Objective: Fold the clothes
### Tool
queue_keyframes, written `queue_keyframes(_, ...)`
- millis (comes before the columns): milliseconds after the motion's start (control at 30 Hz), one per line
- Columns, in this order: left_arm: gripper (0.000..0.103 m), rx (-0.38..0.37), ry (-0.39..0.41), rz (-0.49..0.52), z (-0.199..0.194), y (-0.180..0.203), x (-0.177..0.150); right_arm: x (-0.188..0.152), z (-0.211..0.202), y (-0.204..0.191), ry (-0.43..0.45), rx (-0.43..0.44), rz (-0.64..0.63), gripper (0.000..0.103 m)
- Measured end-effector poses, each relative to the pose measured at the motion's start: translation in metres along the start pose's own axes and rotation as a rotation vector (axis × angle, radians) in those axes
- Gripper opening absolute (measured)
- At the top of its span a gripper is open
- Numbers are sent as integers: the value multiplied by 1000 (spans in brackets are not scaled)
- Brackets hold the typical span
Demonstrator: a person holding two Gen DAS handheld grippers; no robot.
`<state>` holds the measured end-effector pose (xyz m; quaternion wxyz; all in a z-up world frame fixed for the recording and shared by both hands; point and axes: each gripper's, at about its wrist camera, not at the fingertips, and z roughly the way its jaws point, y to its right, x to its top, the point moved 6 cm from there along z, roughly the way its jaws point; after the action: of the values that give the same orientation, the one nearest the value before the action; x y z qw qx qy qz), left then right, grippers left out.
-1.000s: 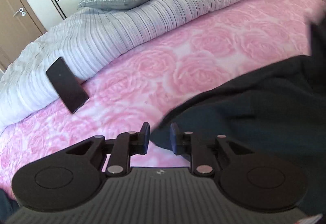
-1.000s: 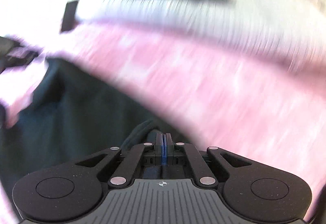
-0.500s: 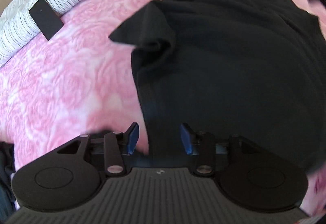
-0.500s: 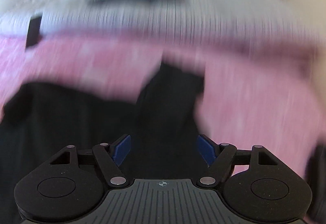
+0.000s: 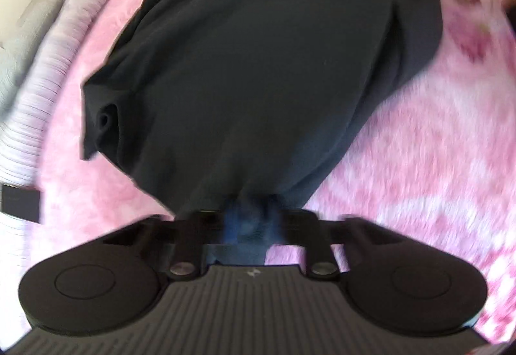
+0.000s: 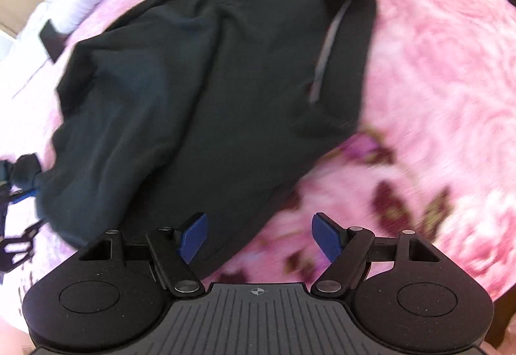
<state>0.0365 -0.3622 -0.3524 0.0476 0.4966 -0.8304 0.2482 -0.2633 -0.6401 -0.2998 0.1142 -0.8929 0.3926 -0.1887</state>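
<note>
Folding has barely begun: the black shirt (image 6: 206, 71) lies spread across the pink bed (image 6: 435, 81). The left hand-held gripper (image 5: 250, 219) is closing on its near hem; the right hand-held gripper (image 6: 259, 237) hovers wide open over that hem.

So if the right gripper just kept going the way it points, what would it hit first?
Most likely the near hem of the black shirt, where it meets the pink bedspread. The right gripper is open with nothing between its pads, though depth is unclear.
</note>
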Motion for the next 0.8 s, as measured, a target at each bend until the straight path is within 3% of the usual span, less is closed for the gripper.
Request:
queue_keyframes(100, 5, -35, 36, -66, 0, -23, 6, -11, 0, -13, 15, 59, 30, 75)
queue_keyframes(333, 4, 79, 78, -182, -21, -92, 15, -56, 25, -42, -62, 226, 260, 75)
queue_keyframes(500, 4, 120, 54, -211, -30, -106, 8, -62, 43, -38, 4, 328, 436, 75)
queue_keyframes(533, 4, 128, 47, -215, -28, -107, 6, -62, 43, -34, 15, 340, 469, 61)
queue_keyframes(567, 4, 137, 36, -215, -26, -107, 5, -62, 43, -28, 18, 335, 488, 40)
queue_keyframes(600, 4, 146, 26, -214, -25, -106, 4, -62, 41, -21, 16, 321, 500, 2)
queue_keyframes(667, 4, 152, 12, -207, -27, -105, 4, -58, 28, -6, 15, 330, 529, 2)
queue_keyframes(800, 4, 135, 4, -202, -51, -96, 10, -37, -35, 17, -14, 289, 352, 1)
